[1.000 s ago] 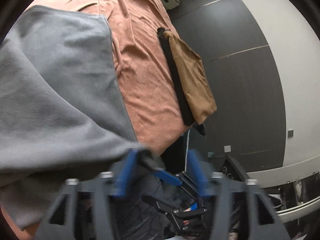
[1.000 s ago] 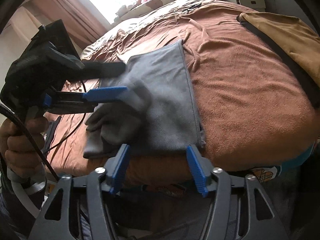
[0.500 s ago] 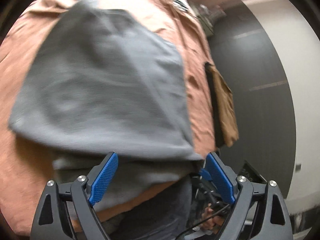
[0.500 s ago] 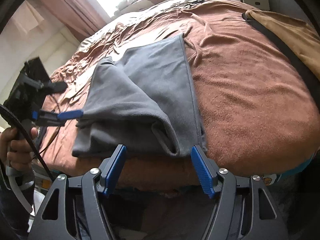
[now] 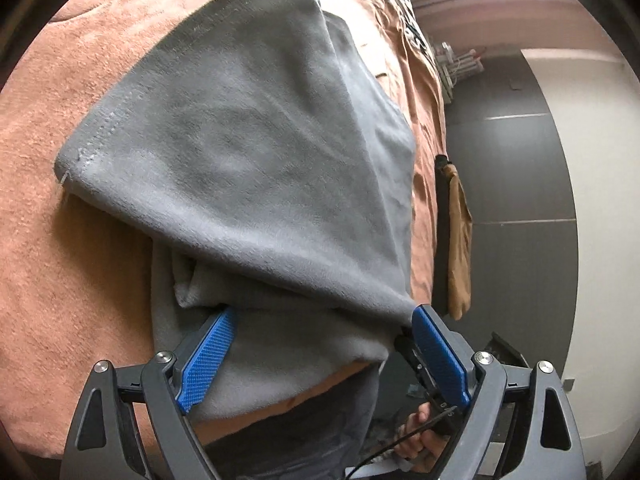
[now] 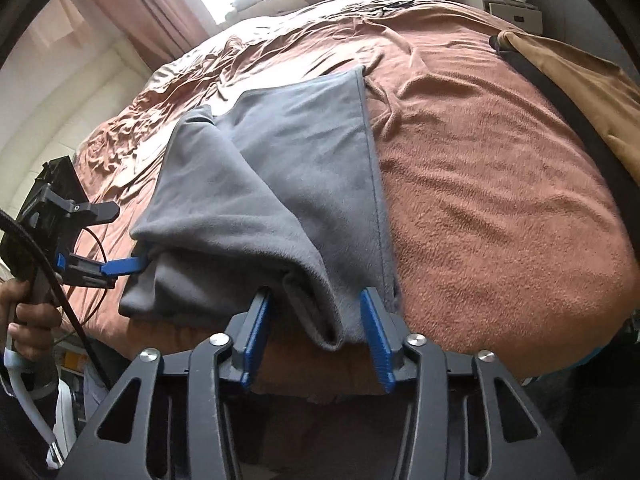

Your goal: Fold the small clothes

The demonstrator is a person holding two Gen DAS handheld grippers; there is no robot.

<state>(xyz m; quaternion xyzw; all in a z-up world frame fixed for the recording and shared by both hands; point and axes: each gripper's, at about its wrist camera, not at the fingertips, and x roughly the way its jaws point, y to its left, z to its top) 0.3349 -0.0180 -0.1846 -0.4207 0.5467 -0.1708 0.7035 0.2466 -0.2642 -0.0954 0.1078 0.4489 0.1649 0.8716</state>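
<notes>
Grey fleece garment [image 6: 280, 184] lies near the front edge of the bed [image 6: 500, 200], partly folded: one flap is thrown over the rest, leaving a loose, puffy roll along the near side. The hem closest to the edge hangs slightly past the mattress.

Right gripper [image 6: 318, 328] is spread, blue pads either side of the draped corner fold w/ visible gaps, so nothing is pinched. Left gripper [image 5: 324, 356] is also spread wide; cloth sits between its pads and its right pad tip looks to touch the bunched corner, but no clamp on it.

Risks from here, as I judge them:
- If either gripper closes now it may catch only the top layer of the roll, so a lift would peel the fold open instead of carrying both layers.
- Fleece is soft and springy; the flap isn't creased, so it could slump back or slide off toward the floor since the bulk sits so close to the bed edge.
- The two grippers work at opposite ends of the same near hem; uneven pull would skew the fold, leaving edges misaligned.
- The bed cover is terry-like and rumpled, prob. grabby, so dragging the cloth could bunch both.
- Tan garment [image 6: 580, 80] over the far right edge lies well apart, no conflict.
</notes>
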